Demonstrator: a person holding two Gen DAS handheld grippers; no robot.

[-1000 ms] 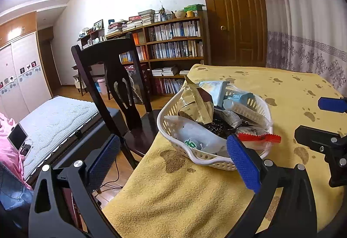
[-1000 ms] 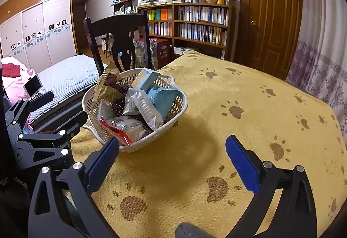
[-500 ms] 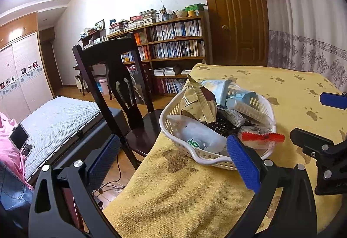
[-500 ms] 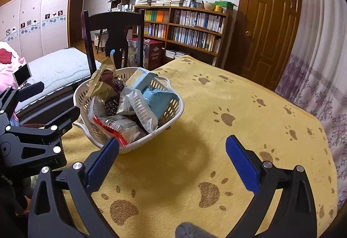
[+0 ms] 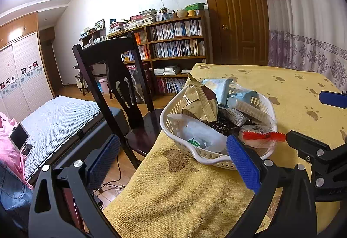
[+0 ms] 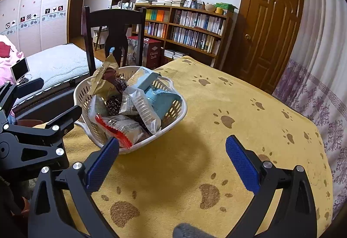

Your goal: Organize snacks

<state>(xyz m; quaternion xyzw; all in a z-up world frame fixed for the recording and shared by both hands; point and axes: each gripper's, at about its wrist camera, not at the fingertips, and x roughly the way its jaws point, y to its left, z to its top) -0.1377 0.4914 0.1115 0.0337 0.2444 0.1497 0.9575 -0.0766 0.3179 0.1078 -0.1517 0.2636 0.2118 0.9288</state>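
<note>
Currently, going left to right: left gripper (image 5: 173, 164) hangs off the counter edge, jaws spread wide w/ nothing between them, aimed at the near-left side of a white basket (image 6: 173, 116). Probably staged to steady or reach into it. Basket sits near the left edge of the counter (image 6: 238, 140), which is covered w/ a yellow paw-print cloth, and it's heaped w/ snacks: a gold-brown pouch (image 6: 102, 79), a clear red-edged packet (image 6: 119, 127), pale blue packs (image 6: 160, 99). Right gripper (image 6: 172, 162) hovers over bare cloth just right of the basket, jaws also released, empty. Hard to tell: labels on packets, what lies under the pile, no sorting spot visible. A grey blurred bit at the bottom edge can't be identified.
</note>
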